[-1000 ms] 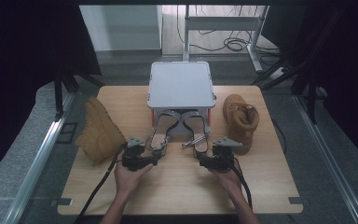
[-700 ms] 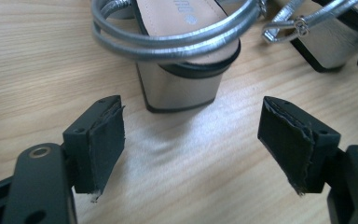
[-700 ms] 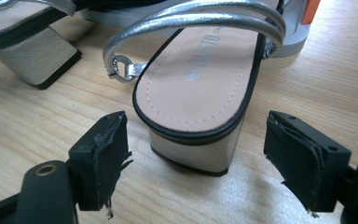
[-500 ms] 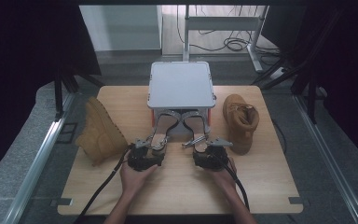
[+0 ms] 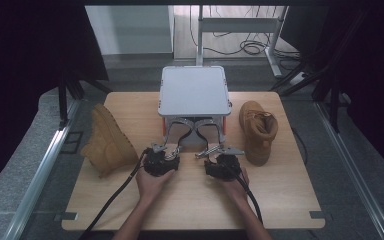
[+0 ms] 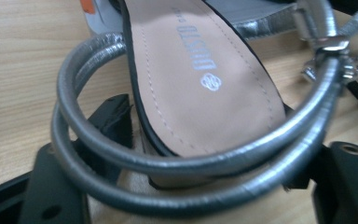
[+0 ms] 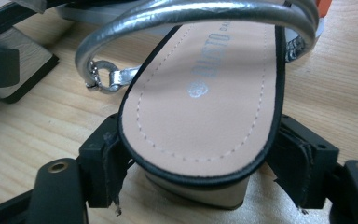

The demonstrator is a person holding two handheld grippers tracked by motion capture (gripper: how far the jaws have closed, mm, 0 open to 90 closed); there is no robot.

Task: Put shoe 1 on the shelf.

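We have slid both sandals [image 5: 177,131] back from the rack [image 5: 195,91]; our left gripper [image 6: 186,186] has just been closing around one heel, while our right gripper [image 7: 200,172] pinches the other.

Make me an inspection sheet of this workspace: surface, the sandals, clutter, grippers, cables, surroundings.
Surface: wooden table, bare at the front.
Job's things: two silver sandals, left sandal and right sandal, toes under a grey box.
Clutter: one tan boot upright at right, another boot on its side at left.
Grippers: left gripper has just been closing around the left sandal's heel; right gripper pads sit against the right sandal's heel.
Cables: black cable trails from the left gripper.
Surroundings: dark curtains, floor cables behind.
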